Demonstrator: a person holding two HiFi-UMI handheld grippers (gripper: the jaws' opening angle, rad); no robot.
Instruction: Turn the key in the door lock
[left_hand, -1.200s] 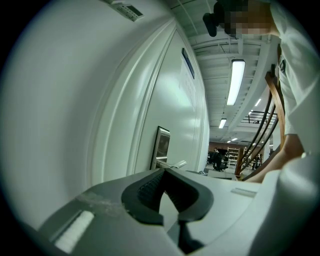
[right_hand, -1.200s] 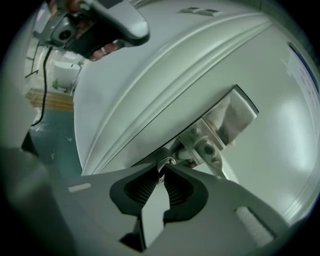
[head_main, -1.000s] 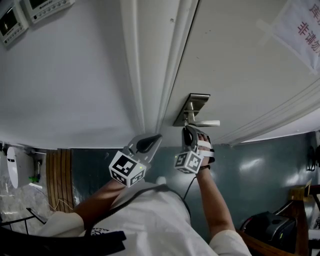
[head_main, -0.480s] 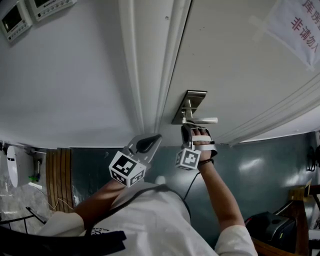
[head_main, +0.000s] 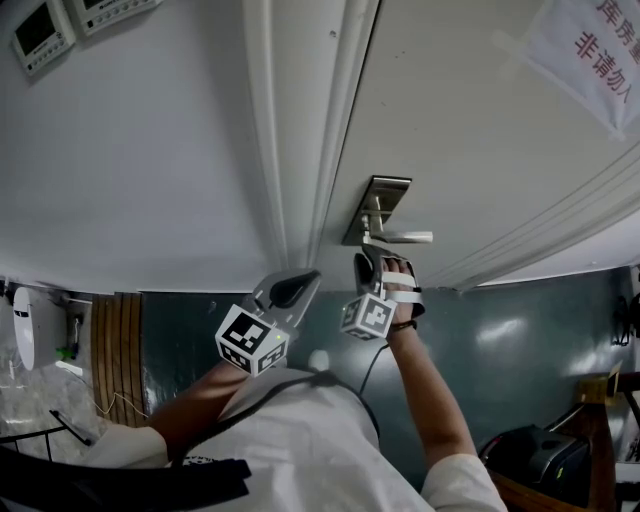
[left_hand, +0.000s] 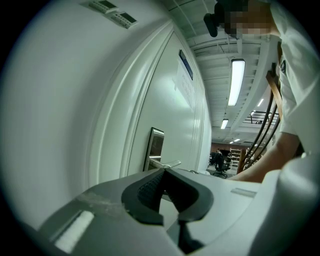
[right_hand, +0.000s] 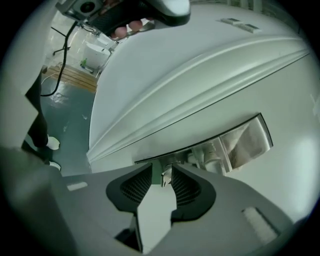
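The right tool (right_hand: 162, 170), its jaws just opened and standing apart, straddles the key (right_hand: 166, 176) in the door lock (head_main: 377, 210) at frame centre; the left tool (left_hand: 164, 171) is closed and empty.

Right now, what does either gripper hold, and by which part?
Nothing. Right gripper: jaws have just been opening, key between them, unpressed. Left gripper: shut, empty.

Head view: dim, flat, greyish. Soft glare patches on teal floor (head_main: 515, 330), lower right. Heavy fisheye, door (head_main: 480, 150) mouldings bow twd edges.

Left gripper view: ceiling strip light (left_hand: 236, 82) upper right blown out, black vignette in corners, foreground soft.

Right gripper view: even light, pale sheen on lock plate (right_hand: 245, 140), corners dark, bottom foreground blurry.
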